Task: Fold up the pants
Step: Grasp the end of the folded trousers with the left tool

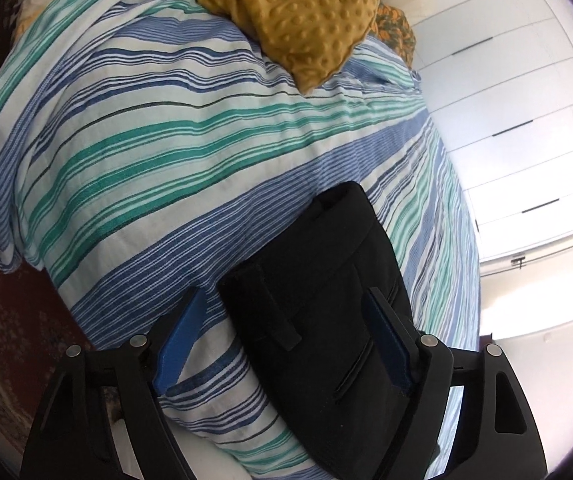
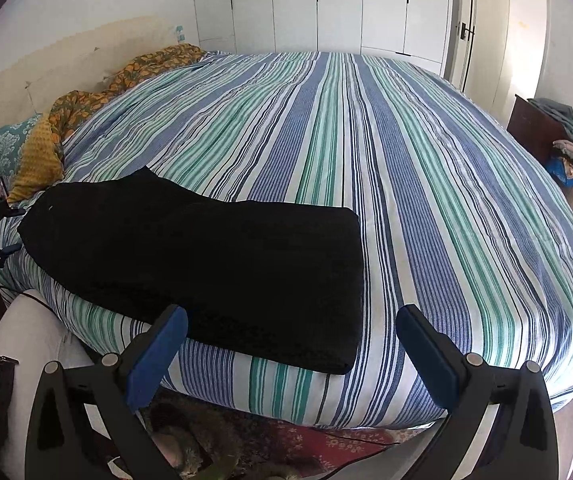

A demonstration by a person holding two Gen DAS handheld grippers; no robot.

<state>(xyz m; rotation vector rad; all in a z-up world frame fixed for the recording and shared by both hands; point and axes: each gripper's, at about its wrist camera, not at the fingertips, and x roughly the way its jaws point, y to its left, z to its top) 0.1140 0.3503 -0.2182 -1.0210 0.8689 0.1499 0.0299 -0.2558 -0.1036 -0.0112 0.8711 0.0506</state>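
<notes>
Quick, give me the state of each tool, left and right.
Left tool: open, pads spread either side of the waistband end of the black pants, gripping nothing.
Right tool: open, empty, at the near edge of the pants.

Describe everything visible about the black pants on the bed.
The black pants look like a soft, matte dark fabric, folded into a thick, long bundle. They lie flat on the striped bedspread near its front edge. The left wrist view shows belt loops, seams and a slit pocket at the waist end. The left tongs stand open around that end, one finger over the fabric; contact is unclear. The right tongs are open, not gripping.
</notes>
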